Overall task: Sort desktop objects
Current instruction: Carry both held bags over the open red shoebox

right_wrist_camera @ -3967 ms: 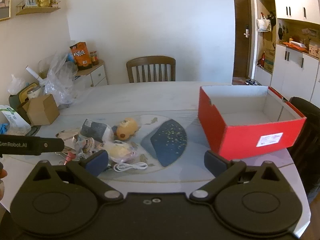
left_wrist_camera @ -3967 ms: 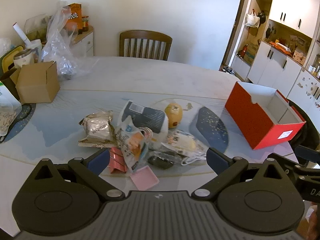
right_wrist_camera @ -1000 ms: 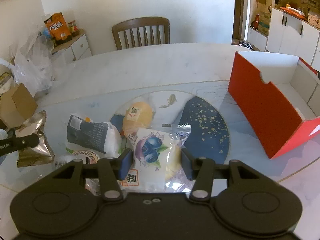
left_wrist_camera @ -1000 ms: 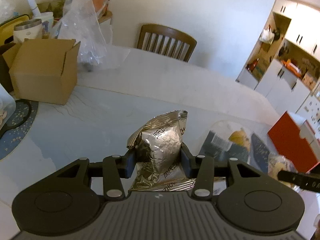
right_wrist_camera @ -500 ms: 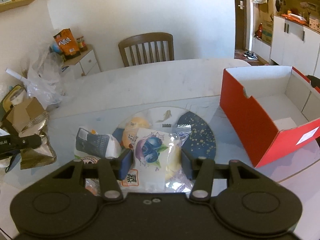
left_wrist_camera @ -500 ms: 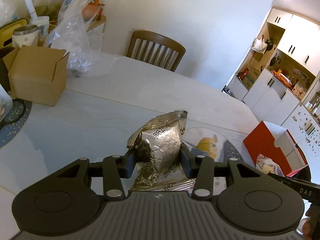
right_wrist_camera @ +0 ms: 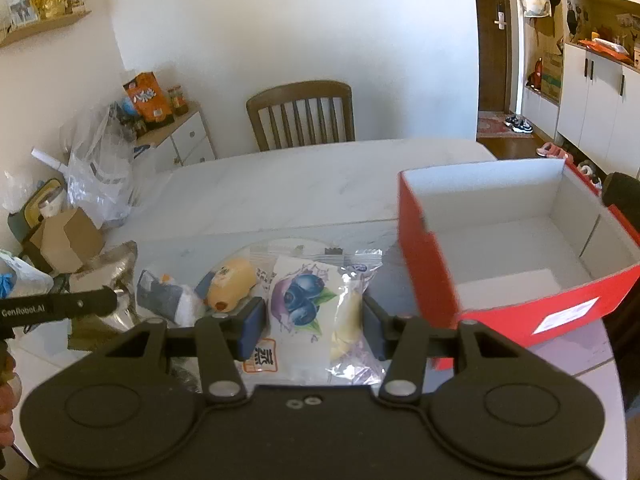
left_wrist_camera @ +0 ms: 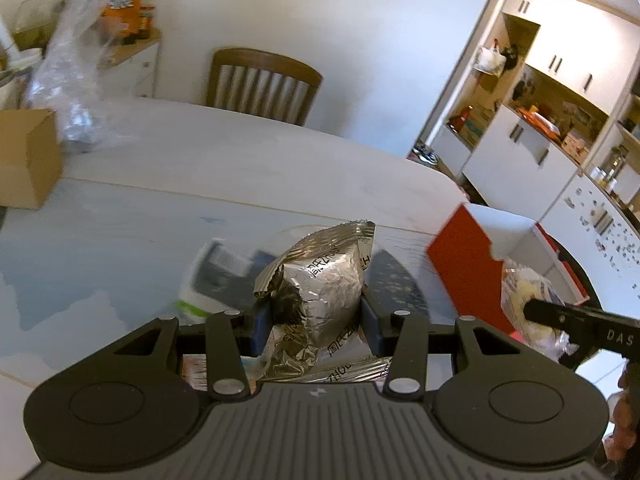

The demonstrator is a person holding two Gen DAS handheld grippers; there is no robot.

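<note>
Snacks in transit: right claw [right_wrist_camera: 313, 324] clenched on clear blueberry-print bun packet [right_wrist_camera: 310, 312], open red cardboard box [right_wrist_camera: 508, 248] just ahead to its right; left claw [left_wrist_camera: 316, 314] clenched on crinkled silver foil packet [left_wrist_camera: 320, 292], farther from box, above desk [right_wrist_camera: 304, 192].

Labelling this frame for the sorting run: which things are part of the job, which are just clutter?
Job:
- silver foil packet, in left gripper
- blueberry snack bag, in right gripper
- red box
- yellow packet on table

Clutter:
- cardboard box
- plastic bag
- chair
</note>
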